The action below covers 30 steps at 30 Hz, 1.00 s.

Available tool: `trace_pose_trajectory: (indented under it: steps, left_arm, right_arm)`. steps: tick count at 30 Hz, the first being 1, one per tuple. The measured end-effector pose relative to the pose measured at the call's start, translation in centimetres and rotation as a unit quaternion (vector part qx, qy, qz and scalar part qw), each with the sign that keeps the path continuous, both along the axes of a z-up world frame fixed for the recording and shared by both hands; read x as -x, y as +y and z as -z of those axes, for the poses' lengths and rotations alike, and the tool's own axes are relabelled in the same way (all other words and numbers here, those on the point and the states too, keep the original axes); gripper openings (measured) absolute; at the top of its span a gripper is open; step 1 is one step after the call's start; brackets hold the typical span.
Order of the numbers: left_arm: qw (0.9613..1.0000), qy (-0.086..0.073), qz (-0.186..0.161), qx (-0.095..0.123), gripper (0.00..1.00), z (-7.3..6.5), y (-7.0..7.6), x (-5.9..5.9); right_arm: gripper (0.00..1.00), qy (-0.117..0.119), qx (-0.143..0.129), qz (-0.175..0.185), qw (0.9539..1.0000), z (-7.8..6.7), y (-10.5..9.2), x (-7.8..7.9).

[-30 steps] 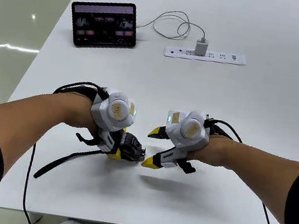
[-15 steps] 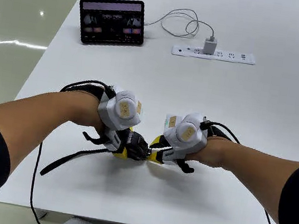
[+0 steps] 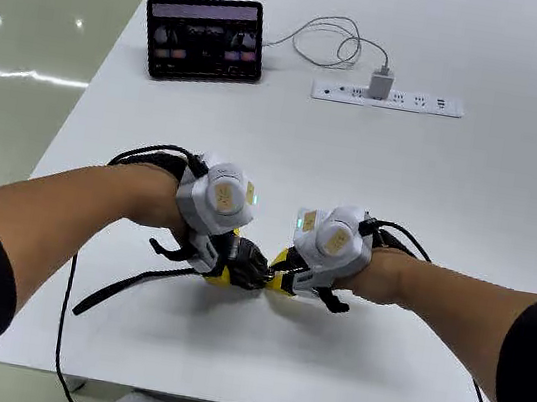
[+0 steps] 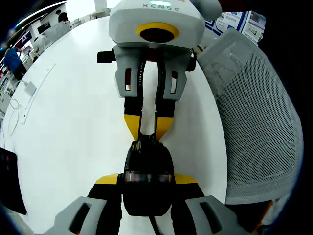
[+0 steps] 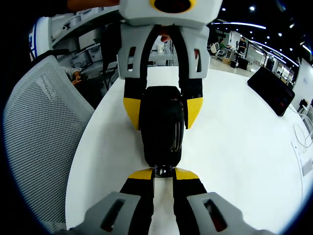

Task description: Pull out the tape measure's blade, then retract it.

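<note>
Near the worktop's (image 3: 433, 185) front edge, the left tool (image 4: 147, 179) pinches the black tape measure (image 4: 146, 159) by its body. The right tool (image 5: 164, 175) is pressed together on its blade tip (image 5: 164, 170).

White table (image 3: 433, 185) — tablet (image 3: 205, 38), power strip (image 3: 388, 98) and looped cable (image 3: 323, 37) at its far end.

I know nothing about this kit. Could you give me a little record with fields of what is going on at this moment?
left gripper: shut on the sides of the black tape measure
right gripper: shut on the small metal blade tip at the tape measure's front
blade: no length drawn out yet
surface: white table
far end of table: dark tablet, white power strip, white charger plugged into it
</note>
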<state>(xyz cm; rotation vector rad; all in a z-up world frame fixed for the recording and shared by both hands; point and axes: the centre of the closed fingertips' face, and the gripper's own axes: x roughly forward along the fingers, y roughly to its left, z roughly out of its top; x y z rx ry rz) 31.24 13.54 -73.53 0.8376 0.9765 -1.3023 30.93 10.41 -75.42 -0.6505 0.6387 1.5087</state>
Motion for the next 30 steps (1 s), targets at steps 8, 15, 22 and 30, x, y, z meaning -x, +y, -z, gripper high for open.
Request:
trace_pose_trajectory:
  steps: [8,15,22,30]
  left_arm:
    - [1.0,0.004,-0.004,0.002,0.35,0.0,0.0,0.1]
    - [1.0,0.004,-0.005,0.0,0.35,-0.1,-0.1,0.1]
    - [1.0,0.004,-0.007,0.003,0.35,0.0,-0.1,0.1]
    - [1.0,0.005,-0.007,0.005,0.35,0.1,-0.1,0.1]
  right_arm:
    - [0.09,-0.003,0.011,-0.005,0.9999,0.0,-0.8,0.0]
    - [0.11,-0.017,0.02,-0.009,0.9996,0.1,-0.7,0.0]
    - [0.12,-0.014,0.025,-0.004,0.9996,0.7,-0.4,-0.1]
    - [0.11,0.001,0.007,0.001,1.0,0.4,0.0,0.0]
